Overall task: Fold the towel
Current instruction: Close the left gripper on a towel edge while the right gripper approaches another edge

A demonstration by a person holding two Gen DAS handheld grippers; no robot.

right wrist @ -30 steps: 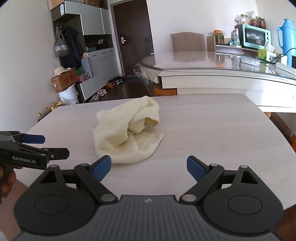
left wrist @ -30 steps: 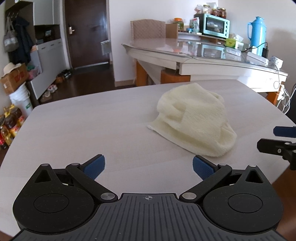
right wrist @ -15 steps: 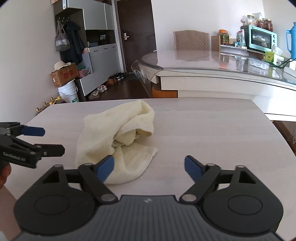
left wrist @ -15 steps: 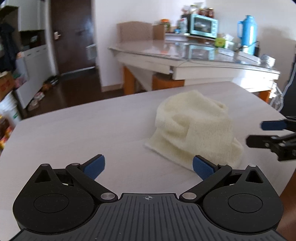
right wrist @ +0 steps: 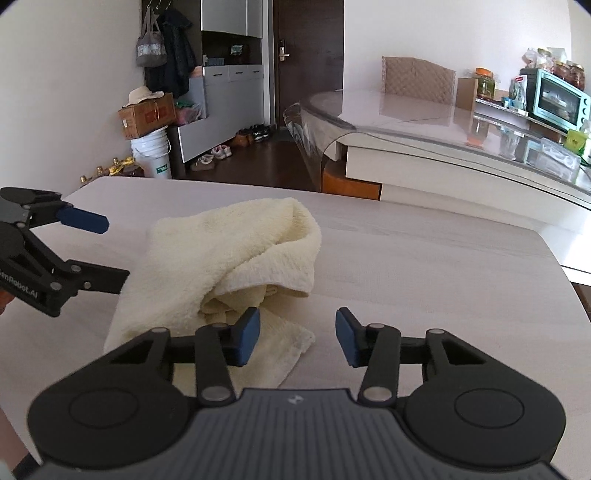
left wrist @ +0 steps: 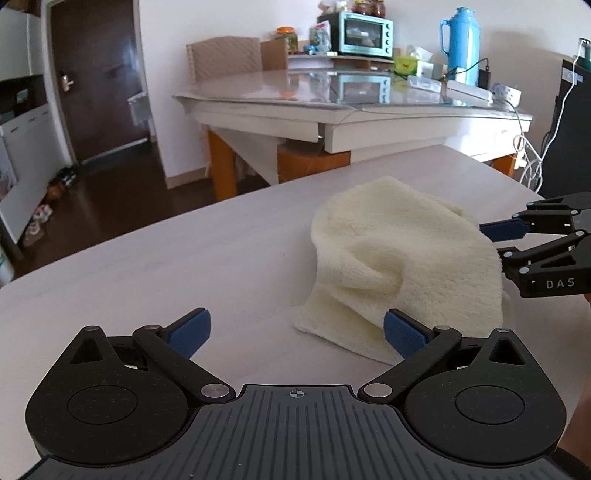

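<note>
A crumpled cream towel [left wrist: 406, 266] [right wrist: 229, 251] lies in a heap on the pale wooden table [left wrist: 147, 266] [right wrist: 424, 266]. My left gripper [left wrist: 297, 330] is wide open just above the table, and the towel's near corner lies between its blue pads without touching them. In the right wrist view it [right wrist: 110, 247] stands at the towel's left side. My right gripper [right wrist: 297, 332] is closing its jaws over the towel's flat near corner, and the pads do not press on the cloth. In the left wrist view the right gripper [left wrist: 498, 243] is at the towel's right edge.
A glass-topped dining table [left wrist: 332, 107] stands behind, carrying a teal toaster oven [left wrist: 364, 33] and a blue thermos [left wrist: 460, 44]. A white bucket [right wrist: 153, 155] with a cardboard box on it, shoes and a dark door [right wrist: 303, 62] are at the far left.
Both grippers have come in towards the towel from opposite sides. The right jaws have narrowed markedly. The left jaws stay wide open. The towel has not moved.
</note>
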